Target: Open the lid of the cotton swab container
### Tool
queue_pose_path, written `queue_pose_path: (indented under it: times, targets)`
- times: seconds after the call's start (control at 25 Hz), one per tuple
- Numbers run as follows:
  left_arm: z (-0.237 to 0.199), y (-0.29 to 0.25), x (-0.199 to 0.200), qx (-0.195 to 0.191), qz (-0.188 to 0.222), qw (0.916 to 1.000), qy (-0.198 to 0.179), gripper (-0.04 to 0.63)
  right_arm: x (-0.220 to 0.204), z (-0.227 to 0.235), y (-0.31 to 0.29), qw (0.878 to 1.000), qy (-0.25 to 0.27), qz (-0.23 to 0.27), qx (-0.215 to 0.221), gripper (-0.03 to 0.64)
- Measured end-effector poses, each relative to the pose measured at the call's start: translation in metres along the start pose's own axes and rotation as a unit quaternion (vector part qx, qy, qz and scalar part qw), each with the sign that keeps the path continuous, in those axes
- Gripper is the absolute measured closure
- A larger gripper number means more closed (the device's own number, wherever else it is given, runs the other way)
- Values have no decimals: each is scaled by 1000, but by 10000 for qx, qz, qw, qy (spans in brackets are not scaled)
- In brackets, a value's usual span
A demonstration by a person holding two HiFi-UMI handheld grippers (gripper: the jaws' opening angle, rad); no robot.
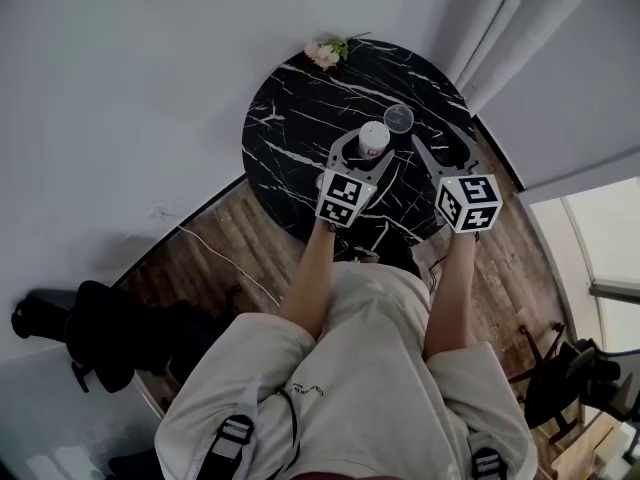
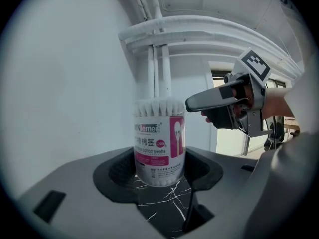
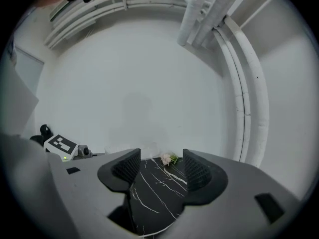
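Forearms reach from the near edge of the head view toward a round black marble table (image 1: 290, 128) standing on a wood floor (image 1: 225, 243). Each hand carries a gripper topped with a marker cube.

On the near part of the table, the left gripper (image 1: 368, 150) has its jaws around the cotton swab container (image 1: 373, 140), one on each side. In the left gripper view the ribbed pads (image 2: 122, 171) meet the lower walls of the upright clear tub, clamping it just above the marble. Its pink and white label faces the camera. The white swab tips stand uncovered at the open top.

Just to the right, the right gripper (image 1: 436, 138) hangs over the table with its jaws apart. Its own view shows only veined marble between the pads. It is near the container but clear of it.

Slightly farther and between the two grippers, the clear round lid (image 1: 398, 118) lies flat on the marble. It sits just beyond and to the right of the container, off the tub.

At the far rim of the table rests a small sprig of pale pink flowers (image 1: 323, 53). Beyond it rises a plain white wall, with pale curtains (image 1: 500, 28) hanging at far right.
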State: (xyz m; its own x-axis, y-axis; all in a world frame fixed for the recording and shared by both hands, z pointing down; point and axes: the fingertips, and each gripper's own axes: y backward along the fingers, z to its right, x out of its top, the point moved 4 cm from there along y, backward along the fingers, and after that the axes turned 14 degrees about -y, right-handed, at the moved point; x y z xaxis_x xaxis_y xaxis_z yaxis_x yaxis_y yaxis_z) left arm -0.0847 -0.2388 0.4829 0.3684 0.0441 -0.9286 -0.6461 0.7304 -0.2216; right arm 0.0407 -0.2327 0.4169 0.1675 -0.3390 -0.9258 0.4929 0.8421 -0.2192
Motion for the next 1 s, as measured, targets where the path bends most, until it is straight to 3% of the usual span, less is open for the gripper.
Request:
queue_pose_path:
  times: [0.32,0.64,0.84,1.0]
  targets:
    - [-13,3,-2,341,-38,9994,107,328,-12,5,0,9999,-98,-50,-53,334]
    - [-16,9,-3,333,23,9993,155,328,-16,2,-1,9996,-237,93,-103,439]
    - [-18,12,-9,338,54,9989,312,328,-15,0,-2,9987,-449,238,-79,545]
    - [-19,16,-15,363,89,9985,397,328,-15,-5,-4,9980,-587,250,-2,574]
